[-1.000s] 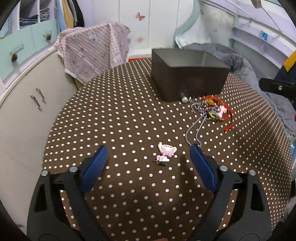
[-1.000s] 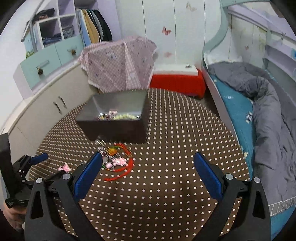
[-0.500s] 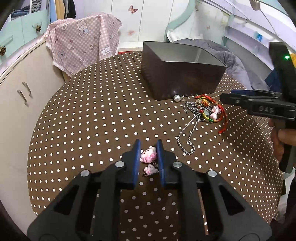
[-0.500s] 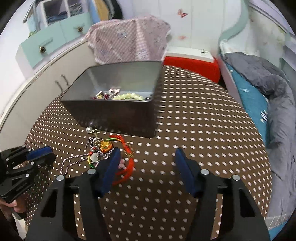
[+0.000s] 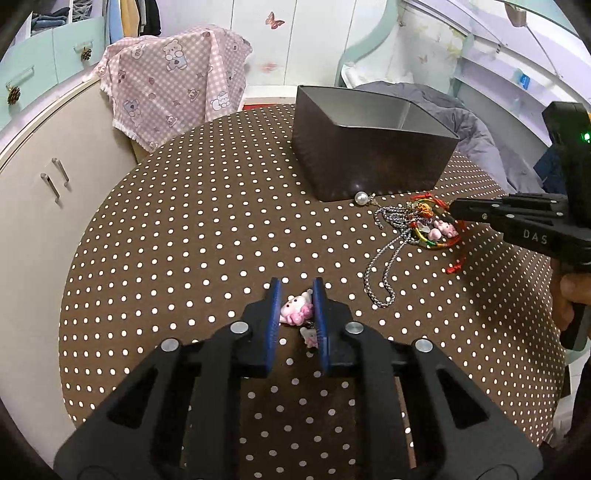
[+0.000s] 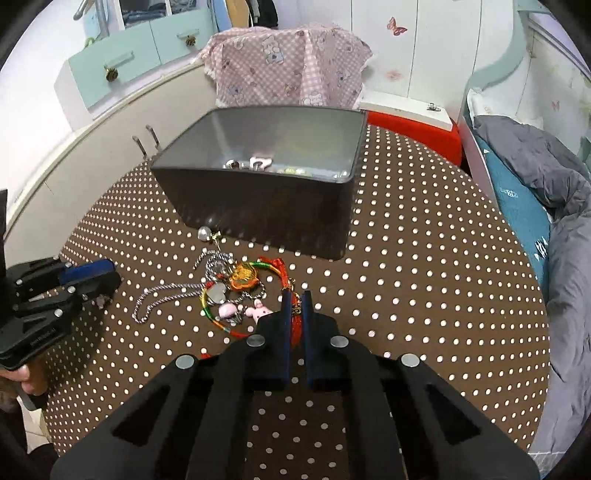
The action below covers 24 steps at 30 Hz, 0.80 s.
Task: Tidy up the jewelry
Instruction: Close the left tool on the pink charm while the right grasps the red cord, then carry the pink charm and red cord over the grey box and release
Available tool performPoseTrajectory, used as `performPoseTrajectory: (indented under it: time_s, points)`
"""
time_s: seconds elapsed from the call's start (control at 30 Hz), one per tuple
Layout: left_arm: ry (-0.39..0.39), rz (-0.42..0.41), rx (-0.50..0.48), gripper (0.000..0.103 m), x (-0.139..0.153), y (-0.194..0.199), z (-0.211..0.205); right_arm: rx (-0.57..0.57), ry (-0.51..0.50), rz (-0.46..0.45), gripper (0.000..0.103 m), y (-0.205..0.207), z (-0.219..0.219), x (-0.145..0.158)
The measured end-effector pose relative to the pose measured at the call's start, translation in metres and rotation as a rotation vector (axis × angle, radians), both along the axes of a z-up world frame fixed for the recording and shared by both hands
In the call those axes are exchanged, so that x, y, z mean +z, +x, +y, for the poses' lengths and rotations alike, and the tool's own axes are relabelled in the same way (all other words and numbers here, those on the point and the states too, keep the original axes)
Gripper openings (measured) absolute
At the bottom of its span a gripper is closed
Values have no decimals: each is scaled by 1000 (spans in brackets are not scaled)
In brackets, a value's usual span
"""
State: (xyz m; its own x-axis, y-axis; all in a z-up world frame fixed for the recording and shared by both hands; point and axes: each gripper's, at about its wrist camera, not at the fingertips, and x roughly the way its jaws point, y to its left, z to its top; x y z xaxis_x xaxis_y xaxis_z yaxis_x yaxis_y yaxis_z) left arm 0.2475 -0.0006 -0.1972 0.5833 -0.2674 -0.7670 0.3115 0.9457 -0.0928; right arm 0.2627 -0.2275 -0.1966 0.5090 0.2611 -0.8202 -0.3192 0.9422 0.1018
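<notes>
Within the last second I closed both grippers. My left gripper (image 5: 297, 302) clamped the small pink plastic bear charm (image 5: 295, 313) on the brown polka-dot tablecloth (image 5: 192, 236); my right gripper (image 6: 295, 306) pinched the red woven cord bracelet (image 6: 286, 275) beside the dark rectangular metal box (image 6: 266, 210). Both pieces seemed ready to lift in.

Home bedroom: bed (image 6: 532, 192), wardrobe clothes (image 5: 142, 16), butterfly wall stickers (image 6: 396, 26).
</notes>
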Motion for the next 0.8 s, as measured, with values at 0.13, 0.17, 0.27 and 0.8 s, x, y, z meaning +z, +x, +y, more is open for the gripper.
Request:
performPoseTrajectory:
  time_s: [0.13,0.17,0.27,0.8]
  points:
    - [9,-4,2,17,0,-1,-3,30,-57,9,11,7,12,-7]
    - [10,-4,4,17,0,-1,-4,39,-72,-3,13,7,16,-8]
    - [13,-4,2,18,0,-2,-5,47,-98,-17,11,7,19,-9]
    - [-66,-106,1,17,54,2,9,56,164,-208,3,-18,-9,97]
